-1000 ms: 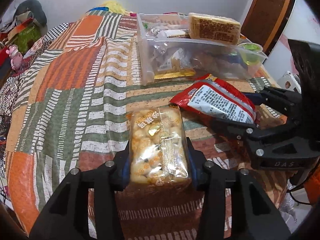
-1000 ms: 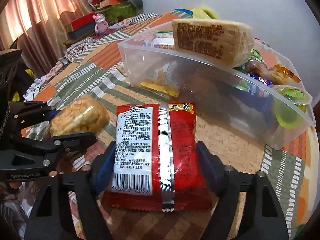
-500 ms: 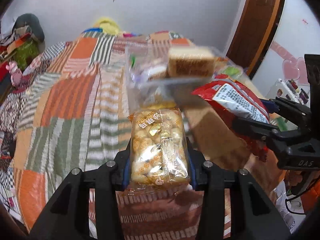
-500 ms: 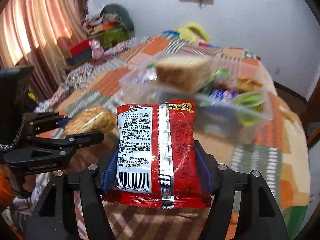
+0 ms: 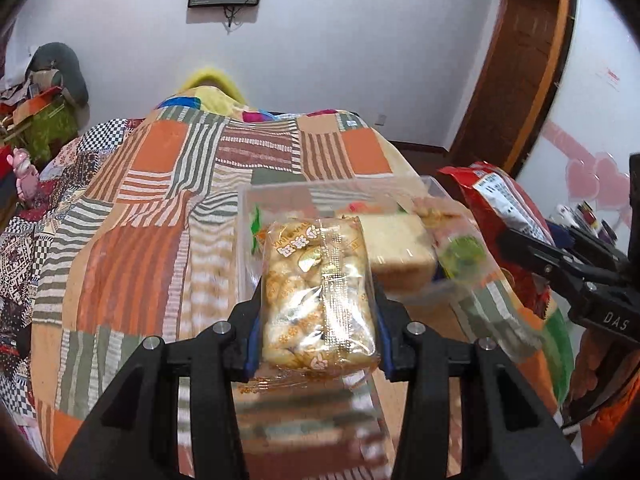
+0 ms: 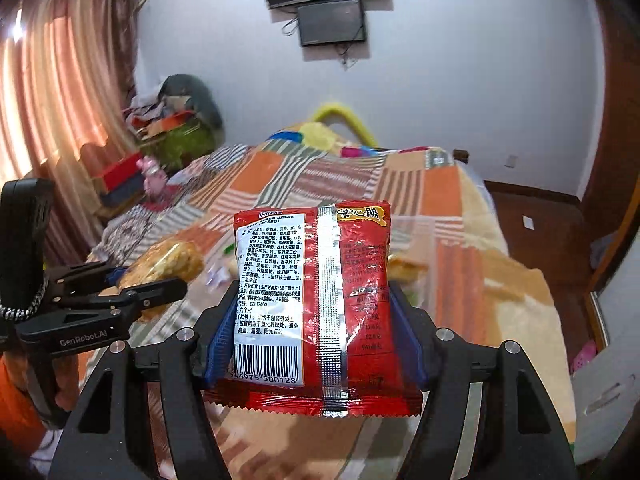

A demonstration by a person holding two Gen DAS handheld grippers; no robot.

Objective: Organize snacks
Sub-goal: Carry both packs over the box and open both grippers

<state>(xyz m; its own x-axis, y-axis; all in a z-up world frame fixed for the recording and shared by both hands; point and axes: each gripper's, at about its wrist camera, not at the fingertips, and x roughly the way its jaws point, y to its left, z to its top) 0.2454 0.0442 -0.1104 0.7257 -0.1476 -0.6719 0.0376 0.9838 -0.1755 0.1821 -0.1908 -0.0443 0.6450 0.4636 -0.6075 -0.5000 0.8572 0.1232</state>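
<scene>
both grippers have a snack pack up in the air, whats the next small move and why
Probably lower the left gripper toward the clear bin and release there. It is shut on the clear pack of puffed snacks, held above the quilt, with the bin just ahead, already holding a tan wafer pack. The right gripper, shut on the red packet, can follow.

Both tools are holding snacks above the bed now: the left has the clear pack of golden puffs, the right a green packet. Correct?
Not quite. The right tool is shut on a red packet with a silver seam and a barcode, not a green one; the right wrist view shows it plainly. The rest holds: the left tool grips the clear pack of golden puffs above the patchwork bedspread.
</scene>
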